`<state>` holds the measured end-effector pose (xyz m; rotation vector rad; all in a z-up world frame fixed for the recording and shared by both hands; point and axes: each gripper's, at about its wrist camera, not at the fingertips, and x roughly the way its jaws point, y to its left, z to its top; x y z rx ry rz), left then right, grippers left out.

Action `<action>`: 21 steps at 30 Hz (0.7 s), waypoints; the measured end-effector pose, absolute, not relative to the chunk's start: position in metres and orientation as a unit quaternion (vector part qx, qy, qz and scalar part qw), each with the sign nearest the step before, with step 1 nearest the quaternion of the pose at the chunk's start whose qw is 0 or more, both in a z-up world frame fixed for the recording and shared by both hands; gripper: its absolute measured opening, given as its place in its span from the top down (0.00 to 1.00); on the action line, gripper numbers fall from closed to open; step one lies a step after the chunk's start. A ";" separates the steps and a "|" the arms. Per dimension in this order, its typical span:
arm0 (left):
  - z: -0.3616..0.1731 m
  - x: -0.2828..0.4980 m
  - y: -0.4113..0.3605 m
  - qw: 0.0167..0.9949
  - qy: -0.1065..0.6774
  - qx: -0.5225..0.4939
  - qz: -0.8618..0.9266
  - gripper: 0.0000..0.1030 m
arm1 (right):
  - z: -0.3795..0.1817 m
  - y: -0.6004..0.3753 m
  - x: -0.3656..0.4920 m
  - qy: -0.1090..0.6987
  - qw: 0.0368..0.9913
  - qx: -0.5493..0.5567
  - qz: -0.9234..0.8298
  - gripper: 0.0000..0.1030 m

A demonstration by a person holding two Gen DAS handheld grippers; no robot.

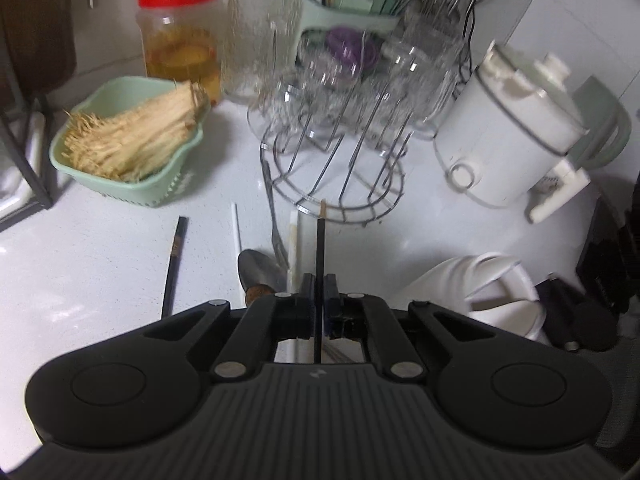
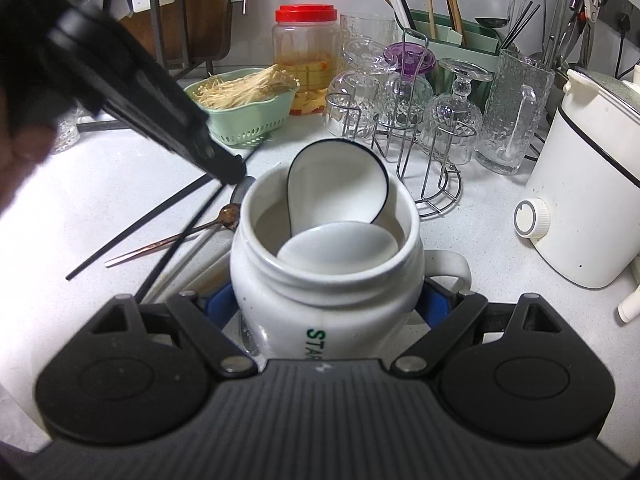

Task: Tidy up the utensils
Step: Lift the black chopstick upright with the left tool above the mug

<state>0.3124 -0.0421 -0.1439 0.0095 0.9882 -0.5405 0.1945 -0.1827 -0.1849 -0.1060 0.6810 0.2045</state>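
A black chopstick (image 1: 320, 256) is held pinched between the closed jaws of the left gripper (image 1: 319, 280), its free end pointing toward the wire glass rack (image 1: 336, 168). In the right wrist view this left gripper (image 2: 224, 166) is seen raised just left of the white mug (image 2: 326, 280), above the loose utensils.

The white mug is clasped at its body between the jaws of the right gripper (image 2: 328, 304), which are set wide around it. 2 white ceramic spoons (image 2: 340, 196) are standing inside the mug.

On the white countertop (image 1: 100, 264) left of the mug, another black chopstick (image 1: 173, 264), a white chopstick (image 1: 238, 236), a metal fork (image 1: 274, 216), a metal spoon (image 1: 258, 270) and a copper-coloured spoon (image 2: 180, 240) are lying loose.

Behind the mug, upturned glasses are carried on the wire glass rack. Left of the rack a green basket (image 1: 132, 184) of enoki mushrooms and a red-lidded jar (image 1: 180, 36) are noted; behind it stands a green utensil holder (image 1: 344, 4), and to its right a white appliance (image 1: 508, 136).
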 end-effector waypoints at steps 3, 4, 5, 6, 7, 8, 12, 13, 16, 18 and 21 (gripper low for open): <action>-0.124 0.300 -0.039 0.854 0.453 0.000 -0.257 0.96 | -0.185 -0.183 0.195 0.335 0.935 -0.053 0.101 0.11; -0.118 0.295 -0.038 0.856 0.448 -0.002 -0.258 0.96 | -0.185 -0.183 0.195 0.335 0.935 -0.054 0.102 0.11; -0.111 0.290 -0.037 0.859 0.442 -0.004 -0.259 0.96 | -0.185 -0.183 0.195 0.335 0.935 -0.055 0.104 0.11; -0.105 0.284 -0.036 0.861 0.436 -0.005 -0.260 0.96 | -0.185 -0.184 0.195 0.334 0.935 -0.056 0.105 0.11; -0.099 0.279 -0.035 0.864 0.431 -0.006 -0.261 0.96 | -0.185 -0.184 0.195 0.334 0.935 -0.056 0.107 0.11; -0.092 0.274 -0.034 0.866 0.425 -0.007 -0.263 0.96 | -0.185 -0.184 0.195 0.333 0.935 -0.058 0.109 0.11; -0.071 0.255 -0.033 0.874 0.404 -0.016 -0.268 0.96 | -0.186 -0.185 0.198 0.332 0.934 -0.062 0.117 0.11; -0.067 0.251 -0.032 0.877 0.399 -0.017 -0.268 0.96 | -0.186 -0.185 0.198 0.332 0.934 -0.063 0.118 0.11; -0.056 0.241 -0.032 0.882 0.388 -0.021 -0.267 0.96 | -0.186 -0.183 0.200 0.331 0.934 -0.065 0.121 0.11; -0.051 0.238 -0.031 0.885 0.382 -0.023 -0.266 0.96 | -0.186 -0.183 0.201 0.330 0.934 -0.066 0.124 0.11; -0.042 0.234 -0.031 0.889 0.374 -0.025 -0.264 0.96 | -0.186 -0.182 0.204 0.329 0.933 -0.067 0.127 0.11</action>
